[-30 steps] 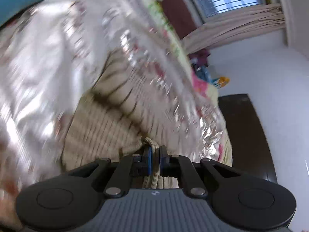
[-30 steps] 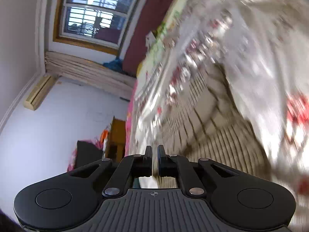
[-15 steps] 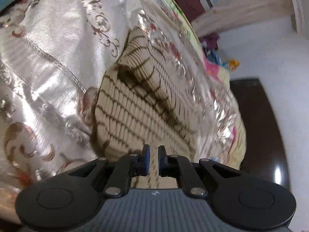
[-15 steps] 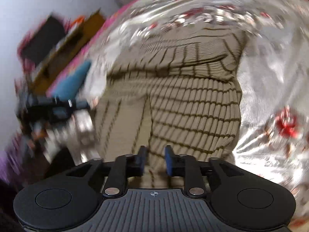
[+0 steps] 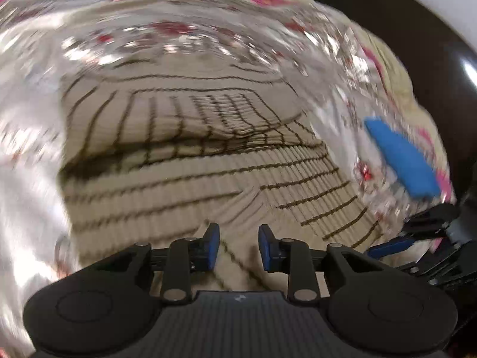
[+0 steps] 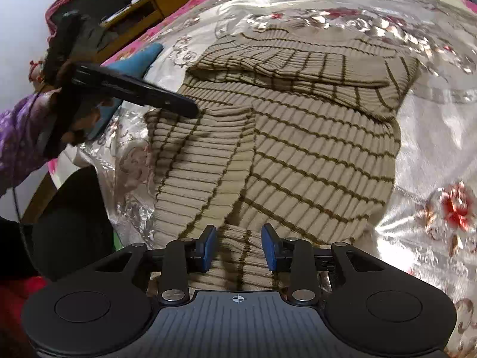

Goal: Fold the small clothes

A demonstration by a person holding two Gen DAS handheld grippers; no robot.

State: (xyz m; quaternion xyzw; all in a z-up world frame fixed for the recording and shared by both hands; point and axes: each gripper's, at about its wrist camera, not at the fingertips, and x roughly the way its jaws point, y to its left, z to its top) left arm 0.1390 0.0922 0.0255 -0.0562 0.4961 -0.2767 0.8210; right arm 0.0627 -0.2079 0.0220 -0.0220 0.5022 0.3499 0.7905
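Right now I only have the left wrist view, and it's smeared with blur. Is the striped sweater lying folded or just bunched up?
Observer: The right wrist view is sharp. The sweater lies flat on the shiny bedspread, with one sleeve folded across its chest.
Operator: And the second sleeve?
Observer: The second sleeve is folded down along the body, on the left in that picture, running toward the right gripper.
Operator: Is that gripper holding anything?
Observer: No. Its jaws have just been opening. A ribbed fabric end lies between them, and the pads look clear of it.
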